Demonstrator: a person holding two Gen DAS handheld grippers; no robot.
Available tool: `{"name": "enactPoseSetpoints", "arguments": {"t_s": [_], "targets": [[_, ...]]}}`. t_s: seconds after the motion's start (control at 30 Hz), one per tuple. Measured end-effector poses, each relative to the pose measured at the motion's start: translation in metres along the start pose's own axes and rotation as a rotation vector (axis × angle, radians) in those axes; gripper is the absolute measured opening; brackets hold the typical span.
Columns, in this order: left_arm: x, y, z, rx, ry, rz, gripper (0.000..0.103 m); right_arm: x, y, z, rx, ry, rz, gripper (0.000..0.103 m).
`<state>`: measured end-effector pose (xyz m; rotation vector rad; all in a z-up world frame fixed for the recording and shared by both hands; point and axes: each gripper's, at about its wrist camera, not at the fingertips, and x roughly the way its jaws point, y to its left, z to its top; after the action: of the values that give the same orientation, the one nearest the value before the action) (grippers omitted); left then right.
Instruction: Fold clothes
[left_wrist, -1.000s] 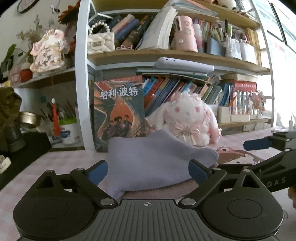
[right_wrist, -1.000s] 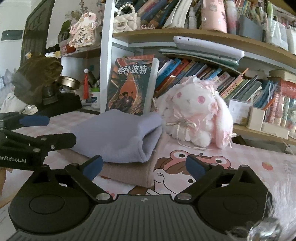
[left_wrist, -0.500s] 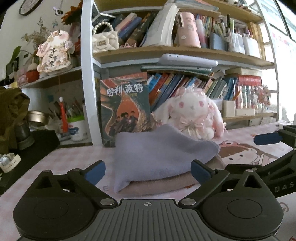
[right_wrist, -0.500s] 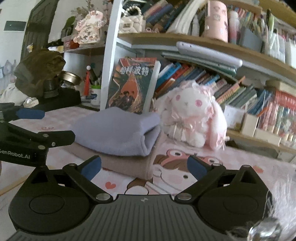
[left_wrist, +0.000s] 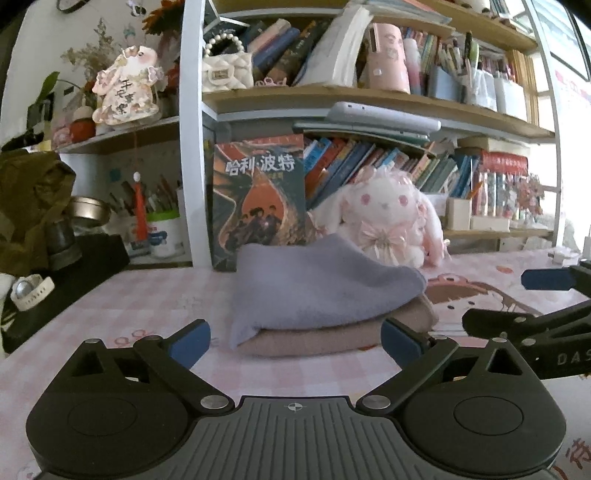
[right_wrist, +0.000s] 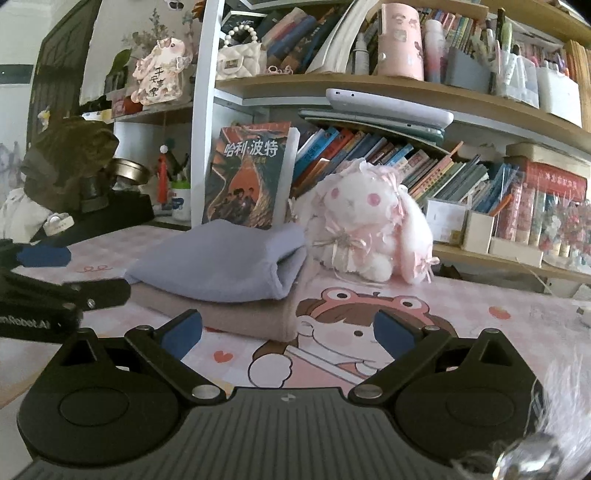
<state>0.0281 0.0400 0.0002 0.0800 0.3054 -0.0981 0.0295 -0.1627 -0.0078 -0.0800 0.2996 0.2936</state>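
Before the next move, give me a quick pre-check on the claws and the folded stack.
1. Left claw open and empty: ok.
2. Right claw open and empty: ok.
3. Lavender garment folded and lying on the beige garment: ok.
4. Stack edges aligned: not ok, the beige layer sticks out at the front and right in the right wrist view.
5. Both claws clear of the stack, neither touching fabric: ok.
6. More clothes left to fold: cannot tell; only white fluff at the right wrist view's edge.
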Motion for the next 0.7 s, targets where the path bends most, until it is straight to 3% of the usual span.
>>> {"name": "enactPoseSetpoints", "arguments": {"t_s": [0.3, 0.53, 0.7], "targets": [[-0.007, -0.005, -0.002, 0.014, 0.003, 0.041, 0.100, -0.018, 0.004, -0.004, 0.009, -0.038, 0.001, 0.100], [0.002, 0.002, -0.002, -0.024, 0.057, 0.024, 0.101, -0.013, -0.003, -0.003, 0.047, -0.005, 0.015, 0.101], [0.001, 0.003, -0.003, -0.033, 0.051, 0.030, 0.101, -0.011, -0.003, -0.003, 0.049, 0.006, 0.016, 0.103]]}}
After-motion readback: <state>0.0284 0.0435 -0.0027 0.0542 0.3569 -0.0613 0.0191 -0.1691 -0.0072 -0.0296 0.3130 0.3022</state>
